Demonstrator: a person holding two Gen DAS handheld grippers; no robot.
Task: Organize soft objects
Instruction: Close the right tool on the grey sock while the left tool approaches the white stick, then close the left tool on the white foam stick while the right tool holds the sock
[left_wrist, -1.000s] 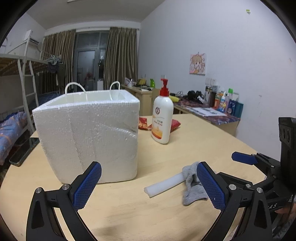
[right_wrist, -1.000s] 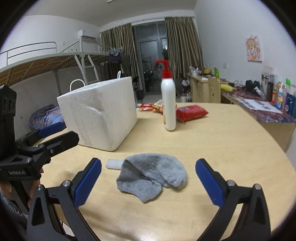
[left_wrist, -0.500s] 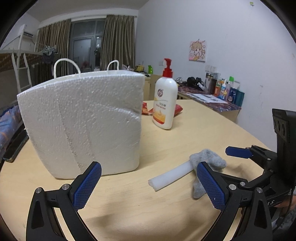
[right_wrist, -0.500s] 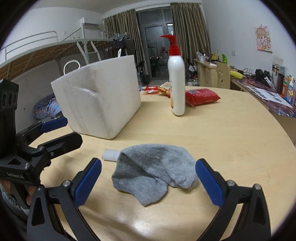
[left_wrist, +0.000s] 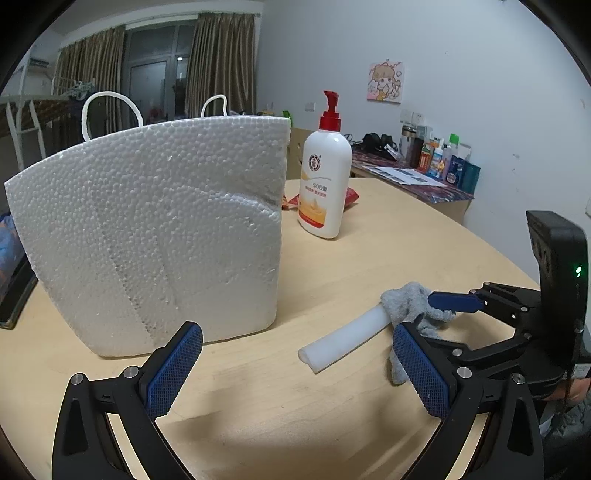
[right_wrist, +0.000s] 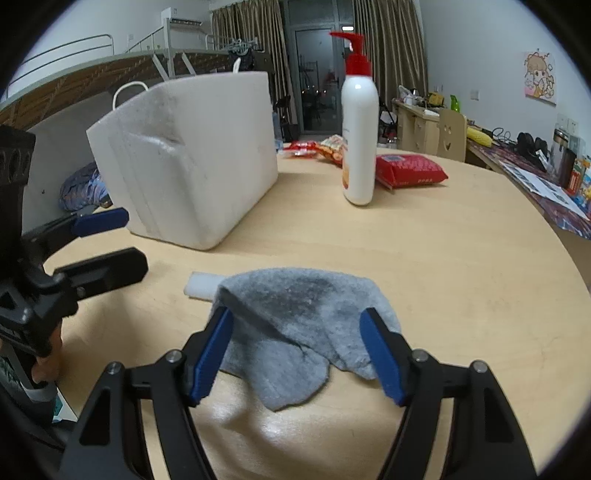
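A grey sock (right_wrist: 295, 317) lies crumpled on the wooden table (right_wrist: 443, 258), partly over one end of a white foam stick (left_wrist: 343, 341). My right gripper (right_wrist: 295, 350) is low over the sock, its blue fingers on either side of it, partly closed, with a gap still showing. In the left wrist view the sock (left_wrist: 406, 302) shows between the right gripper's fingers. My left gripper (left_wrist: 295, 369) is open and empty, low over the table, facing the white foam box (left_wrist: 155, 240) and the stick.
A white pump bottle (left_wrist: 325, 184) with a red top stands behind the foam box. Red snack packets (right_wrist: 406, 170) lie near it. A dark phone (left_wrist: 14, 291) lies at the table's left edge. Desks and a bunk bed stand beyond.
My right gripper has come down over the sock and its fingers have narrowed around it. My left gripper has dropped lower and closer to the foam box, still open.
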